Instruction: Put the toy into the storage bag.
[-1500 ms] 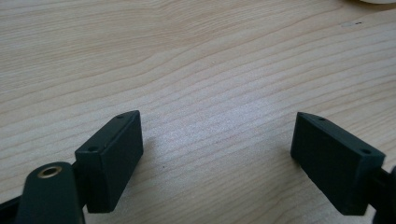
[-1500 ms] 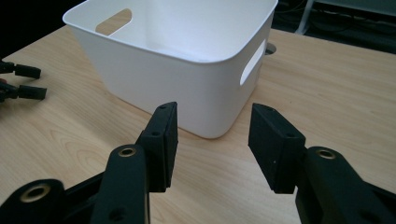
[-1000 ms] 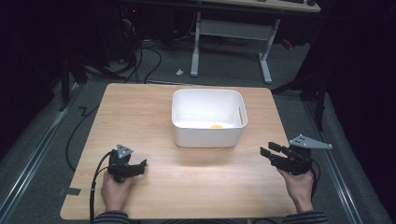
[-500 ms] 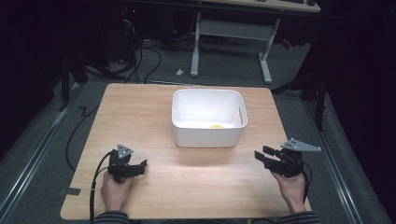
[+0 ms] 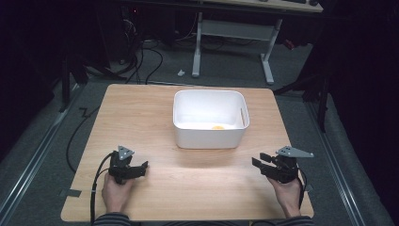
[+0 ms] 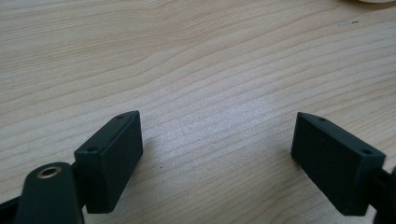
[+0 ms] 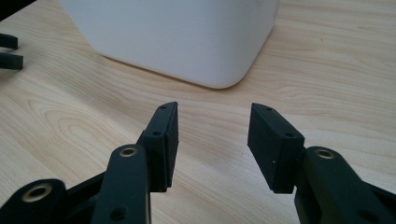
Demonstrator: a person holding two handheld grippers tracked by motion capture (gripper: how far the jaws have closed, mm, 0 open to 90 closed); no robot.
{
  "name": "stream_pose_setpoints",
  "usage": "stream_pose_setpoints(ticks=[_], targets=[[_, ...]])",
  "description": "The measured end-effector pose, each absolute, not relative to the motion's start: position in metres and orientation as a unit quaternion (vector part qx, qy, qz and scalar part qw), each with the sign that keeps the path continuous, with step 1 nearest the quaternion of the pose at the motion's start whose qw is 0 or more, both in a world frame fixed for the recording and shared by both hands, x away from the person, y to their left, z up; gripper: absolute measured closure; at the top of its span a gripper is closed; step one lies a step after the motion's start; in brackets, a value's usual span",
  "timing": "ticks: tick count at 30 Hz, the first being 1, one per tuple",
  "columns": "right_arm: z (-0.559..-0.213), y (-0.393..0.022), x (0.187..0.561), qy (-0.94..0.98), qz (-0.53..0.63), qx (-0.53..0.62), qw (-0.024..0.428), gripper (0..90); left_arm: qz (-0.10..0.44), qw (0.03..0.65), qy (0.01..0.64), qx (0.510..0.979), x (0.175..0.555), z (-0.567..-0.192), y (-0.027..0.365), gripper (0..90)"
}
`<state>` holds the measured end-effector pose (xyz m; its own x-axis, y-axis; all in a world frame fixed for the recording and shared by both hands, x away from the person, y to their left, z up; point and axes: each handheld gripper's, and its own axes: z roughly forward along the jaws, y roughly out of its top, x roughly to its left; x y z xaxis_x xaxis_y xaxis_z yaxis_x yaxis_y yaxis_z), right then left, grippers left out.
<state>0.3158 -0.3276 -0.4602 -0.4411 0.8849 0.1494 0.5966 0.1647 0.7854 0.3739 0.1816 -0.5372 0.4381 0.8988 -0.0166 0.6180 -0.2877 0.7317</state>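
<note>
A white plastic tub (image 5: 210, 118) stands on the wooden table (image 5: 141, 113), a little beyond its middle. A small yellow thing (image 5: 217, 127) lies on the tub's floor. My left gripper (image 5: 141, 165) rests low over the table at the near left, held by a hand, jaws wide open over bare wood (image 6: 219, 140). My right gripper (image 5: 259, 160) is at the near right, low over the table, open with nothing between its jaws (image 7: 212, 135). It points at the tub's near corner (image 7: 187, 37), which stands a short way beyond the jaws.
The table's front edge (image 5: 188, 220) runs just behind both hands. Beyond the table are a white desk frame (image 5: 235, 33), cables on the grey floor (image 5: 141, 61) and dark stands at both sides.
My right gripper has sunk towards the table and come slightly inward from the right edge. The left gripper has stayed where it was.
</note>
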Motion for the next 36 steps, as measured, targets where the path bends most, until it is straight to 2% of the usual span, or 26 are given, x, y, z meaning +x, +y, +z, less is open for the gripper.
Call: stream_pose_setpoints(ticks=[25,36], targets=[[-0.497,-0.32,0.334,0.75,0.373,0.521,0.164,53.6,0.205,0.342,0.489,0.776,0.374,-0.537,0.182,16.9],[-0.51,-0.312,0.345,0.757,0.36,0.513,0.186,52.7,0.205,0.342,0.489,0.776,0.374,-0.537,0.181,16.9]])
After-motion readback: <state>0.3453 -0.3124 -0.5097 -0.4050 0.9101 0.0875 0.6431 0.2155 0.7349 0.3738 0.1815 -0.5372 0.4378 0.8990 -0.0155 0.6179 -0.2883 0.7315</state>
